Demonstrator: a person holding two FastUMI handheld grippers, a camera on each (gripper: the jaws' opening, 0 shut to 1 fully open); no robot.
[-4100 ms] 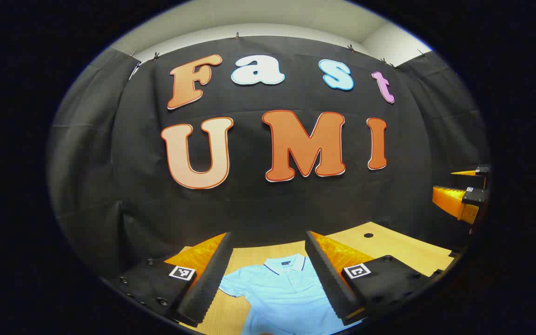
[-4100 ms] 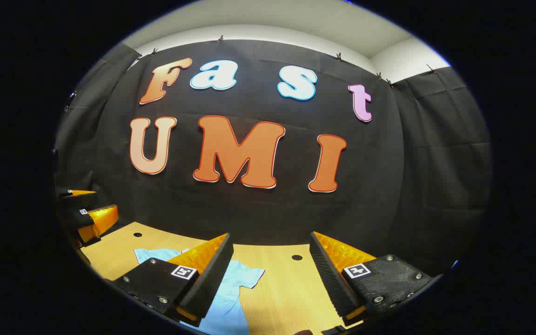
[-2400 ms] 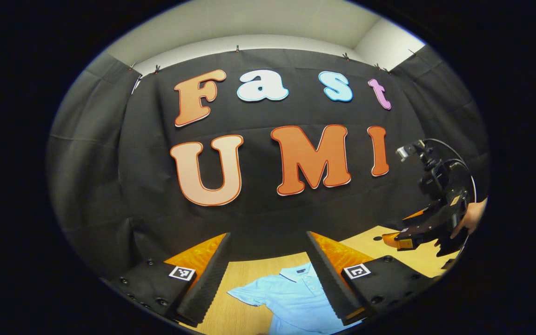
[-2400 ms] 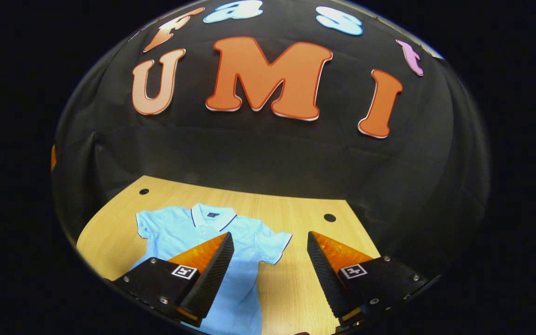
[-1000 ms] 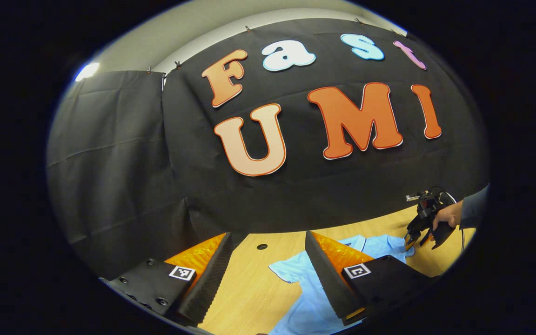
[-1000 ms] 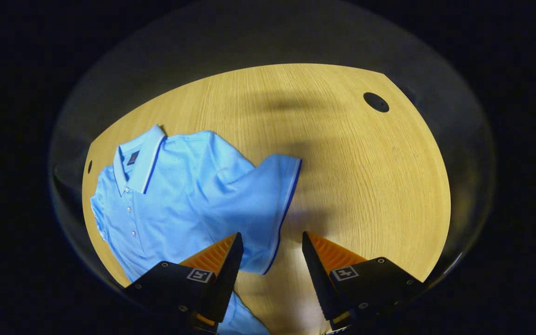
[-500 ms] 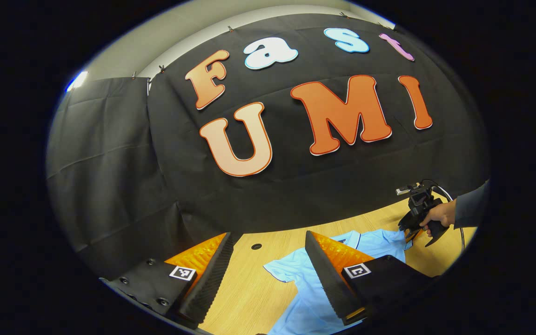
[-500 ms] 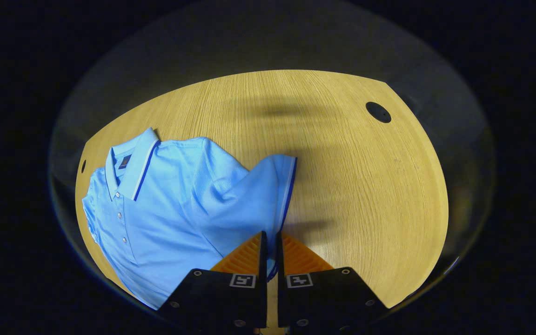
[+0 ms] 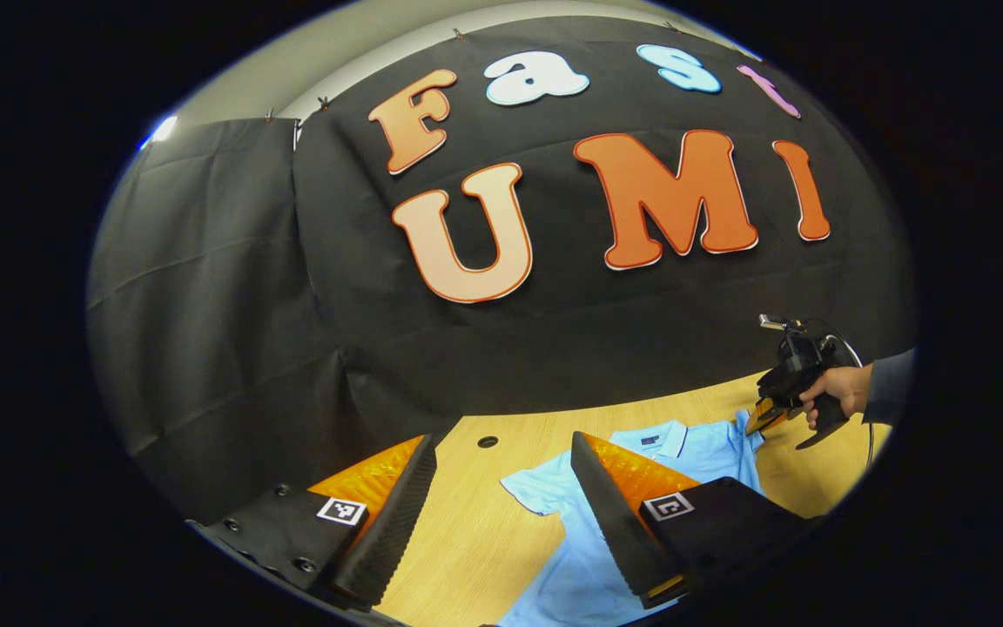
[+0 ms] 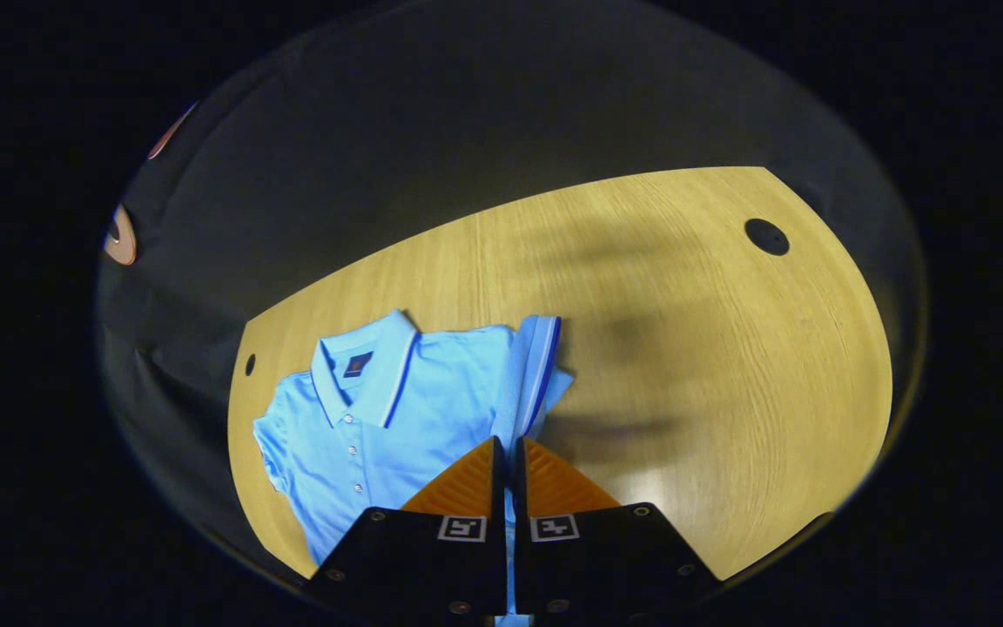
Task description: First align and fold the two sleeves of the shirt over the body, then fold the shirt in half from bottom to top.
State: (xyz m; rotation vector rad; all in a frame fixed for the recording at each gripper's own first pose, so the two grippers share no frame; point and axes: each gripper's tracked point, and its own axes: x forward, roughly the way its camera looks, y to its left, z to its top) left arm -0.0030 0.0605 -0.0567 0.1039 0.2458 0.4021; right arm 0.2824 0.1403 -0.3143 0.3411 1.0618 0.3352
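Note:
A light blue polo shirt [image 10: 380, 418] with a dark-trimmed collar lies face up on the wooden table [image 10: 710, 366]. My right gripper [image 10: 506, 453] is shut on the hem of the shirt's right-hand sleeve [image 10: 529, 366], which stands lifted off the table. In the left gripper view the shirt [image 9: 710, 448] lies at the lower right, and the right gripper [image 9: 767, 416], held by a hand [image 9: 837, 390], grips that raised sleeve. My left gripper [image 9: 501, 453] hangs open above the table, with the other sleeve [image 9: 536, 492] flat between and beyond its fingers.
The table has round cable holes: one hole [image 10: 766, 236] at the far right, another hole [image 9: 488, 441] near the left sleeve. Black cloth walls close off the back and sides of the booth. Bare wood lies to the right of the shirt.
My right gripper came down over the right sleeve, shut on its hem and has now lifted it up. My left gripper swung left and stayed open.

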